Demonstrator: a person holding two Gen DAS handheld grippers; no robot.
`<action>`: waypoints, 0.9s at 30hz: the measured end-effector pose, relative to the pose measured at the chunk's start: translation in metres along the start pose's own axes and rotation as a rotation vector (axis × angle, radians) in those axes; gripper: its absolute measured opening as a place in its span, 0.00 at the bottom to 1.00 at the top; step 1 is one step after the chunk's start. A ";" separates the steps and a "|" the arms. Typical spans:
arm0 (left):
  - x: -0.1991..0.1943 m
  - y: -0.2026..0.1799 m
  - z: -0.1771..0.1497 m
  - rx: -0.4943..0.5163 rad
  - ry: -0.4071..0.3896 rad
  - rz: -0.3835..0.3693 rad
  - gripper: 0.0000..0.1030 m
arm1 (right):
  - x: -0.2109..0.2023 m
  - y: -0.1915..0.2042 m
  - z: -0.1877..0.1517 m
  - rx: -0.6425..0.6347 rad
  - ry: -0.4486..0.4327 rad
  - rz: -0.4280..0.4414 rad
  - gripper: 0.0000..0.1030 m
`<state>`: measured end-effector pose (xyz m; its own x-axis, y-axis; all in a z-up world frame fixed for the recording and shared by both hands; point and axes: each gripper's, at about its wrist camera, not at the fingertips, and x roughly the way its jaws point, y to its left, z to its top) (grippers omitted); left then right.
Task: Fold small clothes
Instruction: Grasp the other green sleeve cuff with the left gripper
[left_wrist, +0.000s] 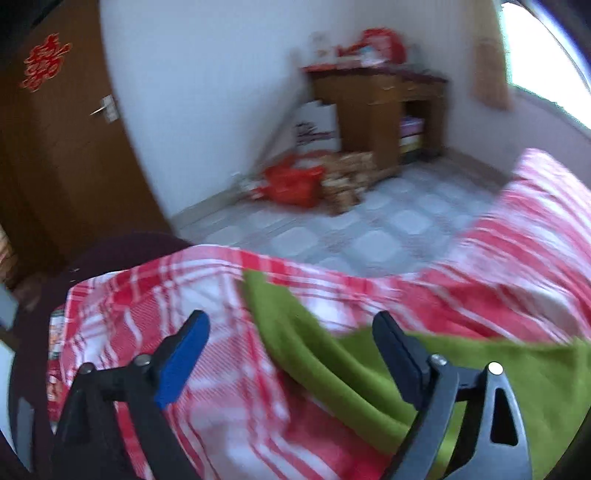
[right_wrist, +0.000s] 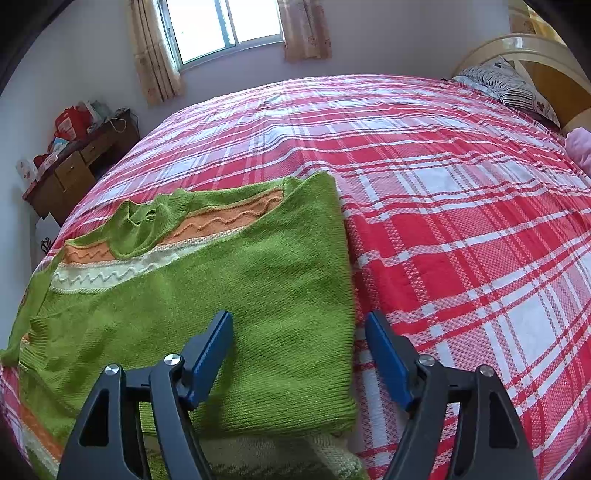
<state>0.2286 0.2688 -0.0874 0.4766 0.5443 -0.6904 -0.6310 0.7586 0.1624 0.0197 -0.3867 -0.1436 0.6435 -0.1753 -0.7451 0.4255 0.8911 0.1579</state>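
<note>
Spread flat on the bed with the red-and-white plaid cover (right_wrist: 443, 206): a small green knitted sweater with orange and cream zigzag bands (right_wrist: 229, 288), collar pointing toward the window, near the bed's foot-end corner, well apart from the patterned pillow (right_wrist: 509, 86) at the headboard. Laid out that way, presumably, to give a smooth base for folding. Right side of the sweater already turned in, to judge by the straight doubled edge running down toward the hem; left sleeve, seen at the far left of the right wrist view, not yet folded.

Right gripper (right_wrist: 299, 358) poised just above the sweater's lower right corner, jaws wide, one blue pad (right_wrist: 210, 362) over the knit and the other over the plaid beside the folded edge; nothing pinched between them. Placed astride the edge, probably so as to leave the fold lying undisturbed.

Left gripper (left_wrist: 291, 354) tilted down over the sweater's left portion, near the bed's corner, jaws wide and empty, green fabric lying under and between them without being pressed. Blurred view, so exact contact with the knit hard to tell. Likely aimed at the unfolded left side for the next fold.
</note>
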 end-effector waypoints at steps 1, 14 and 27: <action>0.014 0.002 0.003 -0.008 0.026 0.036 0.88 | 0.000 0.001 0.000 -0.002 0.001 -0.003 0.73; 0.078 -0.020 0.003 0.029 0.182 0.327 0.52 | 0.001 0.003 0.000 -0.014 0.004 -0.014 0.75; 0.028 -0.017 0.003 -0.013 -0.040 0.161 0.08 | 0.001 0.004 0.000 -0.015 0.004 -0.015 0.75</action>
<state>0.2543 0.2721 -0.1073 0.3919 0.6726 -0.6277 -0.7093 0.6554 0.2595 0.0219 -0.3836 -0.1441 0.6346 -0.1869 -0.7499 0.4256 0.8944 0.1373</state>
